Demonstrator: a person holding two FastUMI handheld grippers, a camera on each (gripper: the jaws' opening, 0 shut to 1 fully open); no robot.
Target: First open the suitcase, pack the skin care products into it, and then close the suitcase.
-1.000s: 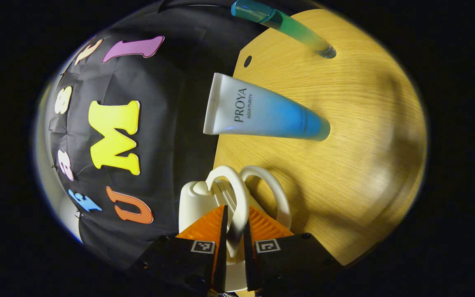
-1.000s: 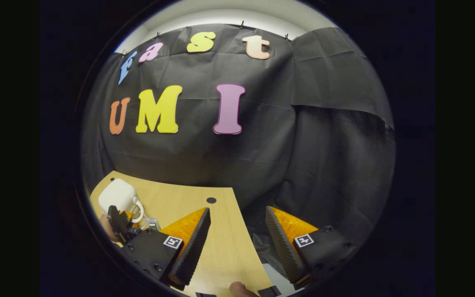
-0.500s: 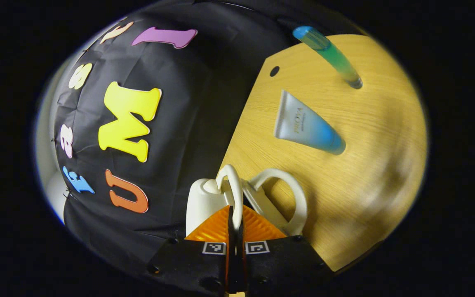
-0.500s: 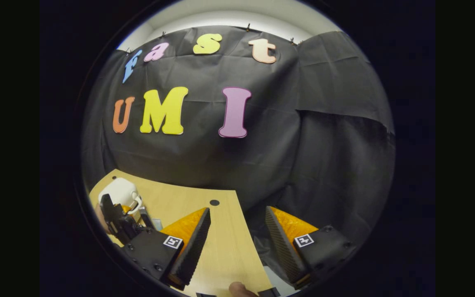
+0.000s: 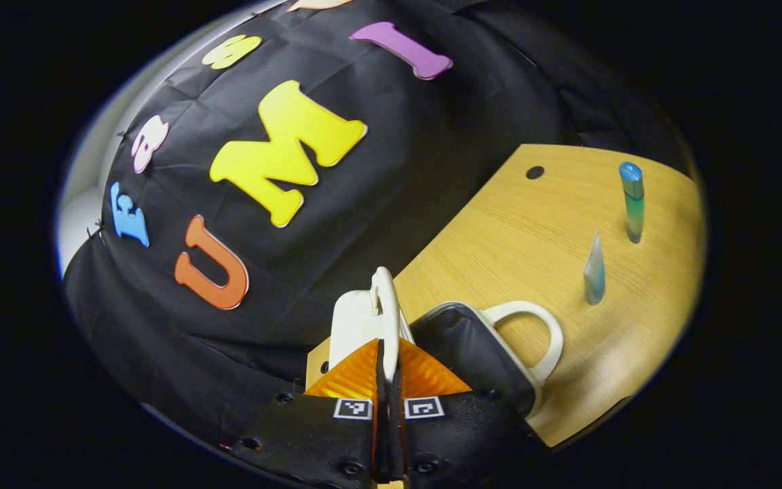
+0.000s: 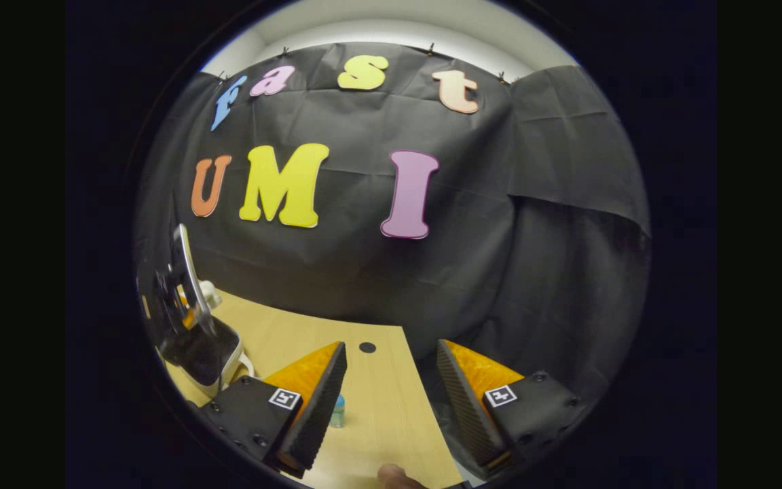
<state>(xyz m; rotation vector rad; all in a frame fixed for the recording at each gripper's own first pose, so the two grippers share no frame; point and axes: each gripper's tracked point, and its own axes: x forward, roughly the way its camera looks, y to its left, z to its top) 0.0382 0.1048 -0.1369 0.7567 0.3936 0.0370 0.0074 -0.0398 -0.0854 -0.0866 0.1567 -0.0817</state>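
Left tool (image 5: 389, 370) clamped on suitcase (image 5: 472, 346) lid handle, lid raised | shell rigid, light (judged), handle best hold | tubes (image 5: 594, 272) ahead-right on worktop (image 5: 533, 231) | right tool (image 6: 391, 380) open, empty.

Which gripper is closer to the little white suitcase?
Left. The left gripper is shut on the small white suitcase's lid handle. The right gripper hangs open, off to the side, apart.

Left gripper (image 5: 388, 380) pinches the suitcase lid's handle (image 5: 386, 309) (case open).
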